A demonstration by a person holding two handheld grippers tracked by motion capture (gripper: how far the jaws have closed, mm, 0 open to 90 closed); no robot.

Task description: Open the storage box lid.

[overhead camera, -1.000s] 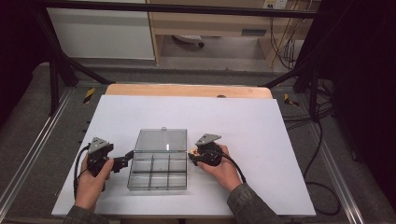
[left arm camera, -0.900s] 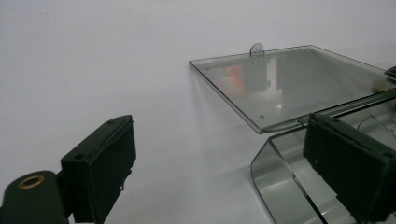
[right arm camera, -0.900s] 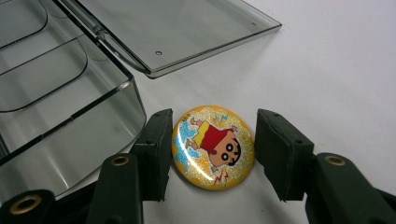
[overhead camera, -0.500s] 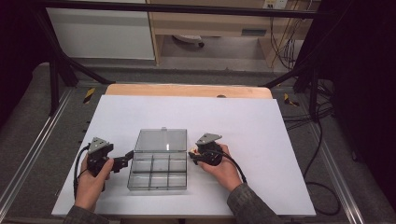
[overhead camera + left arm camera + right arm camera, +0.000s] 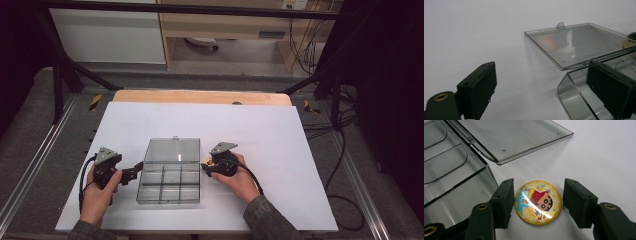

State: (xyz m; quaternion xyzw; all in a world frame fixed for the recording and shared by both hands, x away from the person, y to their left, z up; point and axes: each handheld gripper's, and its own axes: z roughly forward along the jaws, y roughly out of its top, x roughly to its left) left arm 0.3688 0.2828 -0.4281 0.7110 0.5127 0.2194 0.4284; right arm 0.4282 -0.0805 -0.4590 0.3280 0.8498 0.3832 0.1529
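Lying open on the white bench [image 5: 280,140]: clear compartment box [image 5: 169,184], compartments bare, lid [image 5: 172,150] flat behind. Right tool [image 5: 537,203] just widened, straddling round cartoon badge [image 5: 538,203] beside the box, one jaw touching. Left tool [image 5: 551,92] wide open, gripping nothing, astride box corner.

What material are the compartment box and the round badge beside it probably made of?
Compartment box: likely clear smoky plastic; glossy, see-through walls and lid, moulded rounded dividers.
Round badge: probably metal or plastic under a glossy domed coating; glittery print, bright highlights.
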